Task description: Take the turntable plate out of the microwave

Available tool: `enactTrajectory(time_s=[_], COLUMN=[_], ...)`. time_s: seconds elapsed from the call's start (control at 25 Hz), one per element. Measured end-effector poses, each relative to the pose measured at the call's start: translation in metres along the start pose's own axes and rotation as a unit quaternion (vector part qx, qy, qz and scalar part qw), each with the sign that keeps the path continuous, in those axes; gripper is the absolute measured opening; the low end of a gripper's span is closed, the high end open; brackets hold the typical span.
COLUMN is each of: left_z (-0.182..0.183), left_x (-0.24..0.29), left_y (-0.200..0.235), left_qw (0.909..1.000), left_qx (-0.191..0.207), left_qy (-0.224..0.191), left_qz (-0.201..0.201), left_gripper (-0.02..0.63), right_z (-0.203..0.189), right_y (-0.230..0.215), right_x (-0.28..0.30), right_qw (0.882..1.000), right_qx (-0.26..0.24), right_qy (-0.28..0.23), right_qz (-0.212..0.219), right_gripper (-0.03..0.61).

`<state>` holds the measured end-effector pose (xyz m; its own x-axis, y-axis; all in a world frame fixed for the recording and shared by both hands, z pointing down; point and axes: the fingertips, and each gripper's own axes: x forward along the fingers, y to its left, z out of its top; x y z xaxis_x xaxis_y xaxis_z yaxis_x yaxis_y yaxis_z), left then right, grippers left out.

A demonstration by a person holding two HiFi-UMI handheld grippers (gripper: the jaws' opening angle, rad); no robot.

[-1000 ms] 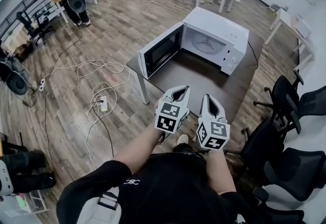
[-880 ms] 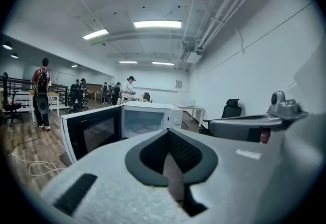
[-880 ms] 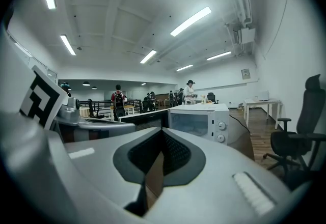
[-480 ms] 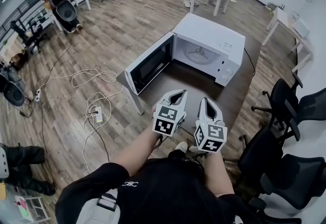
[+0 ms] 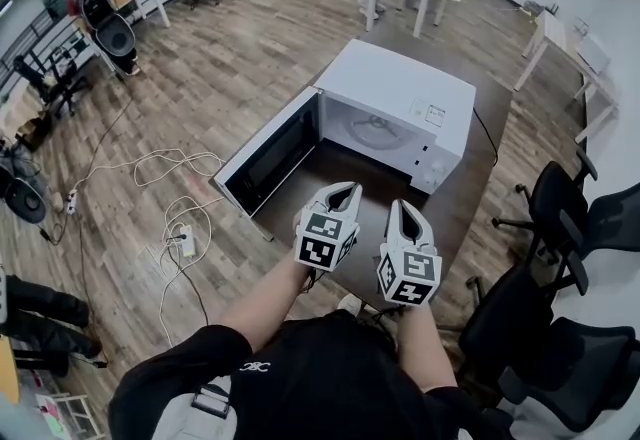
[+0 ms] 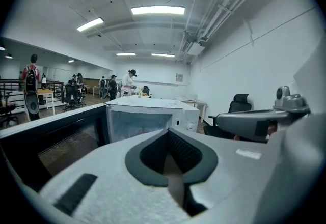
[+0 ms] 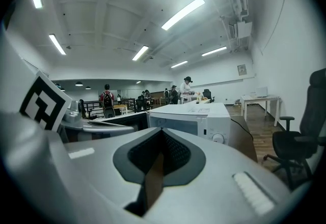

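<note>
So the white microwave [image 5: 400,93] sits on the far part of a dark brown table [image 5: 462,196], with its door [image 5: 268,156] swung wide open toward the table's left edge. The turntable plate [image 5: 375,128] is inside the cavity, lying flat on the floor of the oven, and you can see the three-armed hub through the glass. Nothing is touching it. Both grippers hang over the near edge of the table, side by side and pointing at the open oven, well short of it. The left gripper [image 5: 344,191] has its jaws pressed together with nothing between them, and its own view shows the same, just the closed seam [image 6: 172,166] with the open cavity straight ahead beyond it. The right gripper [image 5: 401,209] is also clamped shut on nothing [image 7: 154,167], and it lines up more with the control panel side of the microwave. So the plate is ahead of both sets of jaws, closer to the left one's line. Black office chairs [image 5: 560,218] stand off the table's right edge.
</note>
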<state>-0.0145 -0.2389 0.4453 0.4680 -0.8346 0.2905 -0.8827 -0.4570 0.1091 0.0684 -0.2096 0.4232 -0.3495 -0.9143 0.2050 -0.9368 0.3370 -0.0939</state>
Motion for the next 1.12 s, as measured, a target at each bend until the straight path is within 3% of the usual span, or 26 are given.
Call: enactTrajectory(time_s=[0.44, 0.56, 0.68, 0.76, 0.92, 1.12], left_z=[-0.014, -0.019, -0.028, -0.034, -0.042, -0.053], left_x=[0.087, 0.104, 0.121, 0.136, 0.159, 0.182], left_y=[0.011, 0.015, 0.022, 0.028, 0.045, 0.065], left_qw=[0.9983, 0.9946, 0.9849, 0.9687, 0.9123, 0.8495], left_qx=[-0.043, -0.094, -0.166, -0.244, -0.408, -0.525], left_qy=[0.031, 0.038, 0.048, 0.047, 0.029, 0.011], left_qz=[0.025, 0.022, 0.013, 0.001, -0.02, -0.051], left_gripper=[0.011, 0.011, 0.011, 0.011, 0.011, 0.011], right_z=[-0.017, -0.024, -0.028, -0.031, -0.039, -0.05], right_y=[-0.048, -0.061, -0.074, -0.085, -0.101, -0.113], right_x=[0.045, 0.049, 0.055, 0.06, 0.067, 0.073], right_qw=[0.999, 0.998, 0.998, 0.998, 0.998, 0.996], right_qx=[0.002, 0.006, 0.01, 0.012, 0.018, 0.03], right_qy=[0.041, 0.051, 0.056, 0.058, 0.066, 0.081], right_qz=[0.019, 0.019, 0.014, 0.009, -0.003, -0.029], right_gripper=[0.009, 0.009, 0.009, 0.009, 0.009, 0.009])
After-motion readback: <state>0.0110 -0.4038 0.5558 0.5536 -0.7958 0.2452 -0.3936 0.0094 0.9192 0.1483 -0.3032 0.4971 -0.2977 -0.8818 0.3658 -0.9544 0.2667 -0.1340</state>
